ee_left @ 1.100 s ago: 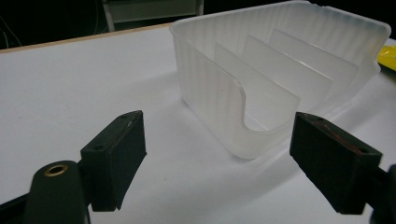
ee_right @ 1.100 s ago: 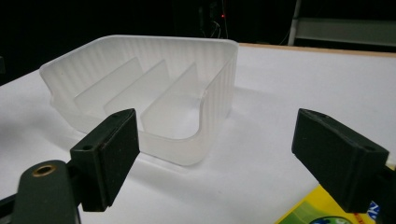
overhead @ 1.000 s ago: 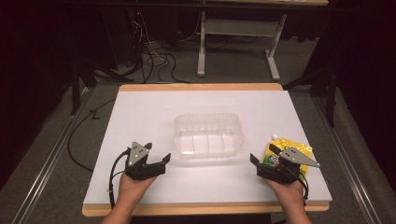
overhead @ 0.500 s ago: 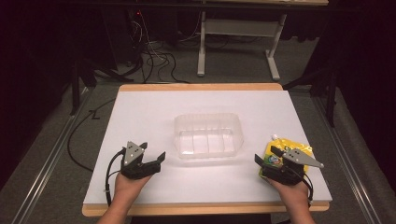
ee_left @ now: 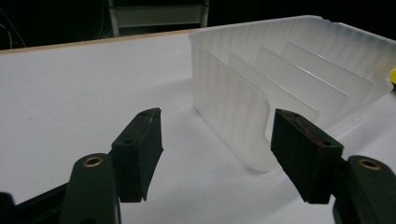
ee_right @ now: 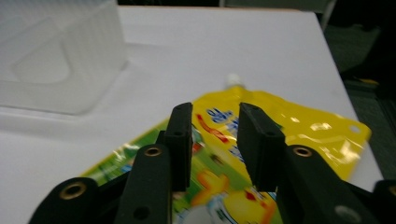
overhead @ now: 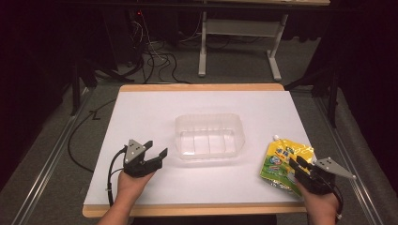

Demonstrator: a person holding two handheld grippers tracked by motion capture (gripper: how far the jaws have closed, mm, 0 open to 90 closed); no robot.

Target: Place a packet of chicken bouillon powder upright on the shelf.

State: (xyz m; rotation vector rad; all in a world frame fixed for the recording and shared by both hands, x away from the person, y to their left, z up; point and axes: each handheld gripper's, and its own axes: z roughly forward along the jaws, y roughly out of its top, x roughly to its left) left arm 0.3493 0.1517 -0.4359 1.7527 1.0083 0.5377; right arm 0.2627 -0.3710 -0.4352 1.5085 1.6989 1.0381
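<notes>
A white table top (overhead: 155, 112) with a wooden rim spans the middle of the high view, with dark floor, cables and a desk frame beyond its far edge. A clear plastic container (overhead: 210, 136) with ribbed inner dividers sits near the centre, and wide bare surface lies to its left, far side and near side. A yellow spouted pouch (overhead: 284, 159) lies flat near the right edge, its white cap pointing to the far side, well apart from the container.

The left gripper (overhead: 156, 152) is at the near left, just beside the container's near left corner. In the left gripper view its jaws stand wide apart, holding nothing, and the container's rounded corner (ee_left: 252, 116) sits ahead between them, closer to the right-hand jaw; whether it touches cannot be told. The left hand (overhead: 131, 180) holds it from the near edge, forearm angled in from below, jaws pointing to the far right.

The right gripper (overhead: 297, 164) is over the near part of the pouch. In the right gripper view its jaws are a narrow gap apart above the pouch (ee_right: 299, 126), not clamped on it. The right hand (overhead: 321, 201) comes in at the near right corner, jaws pointing far and left.
</notes>
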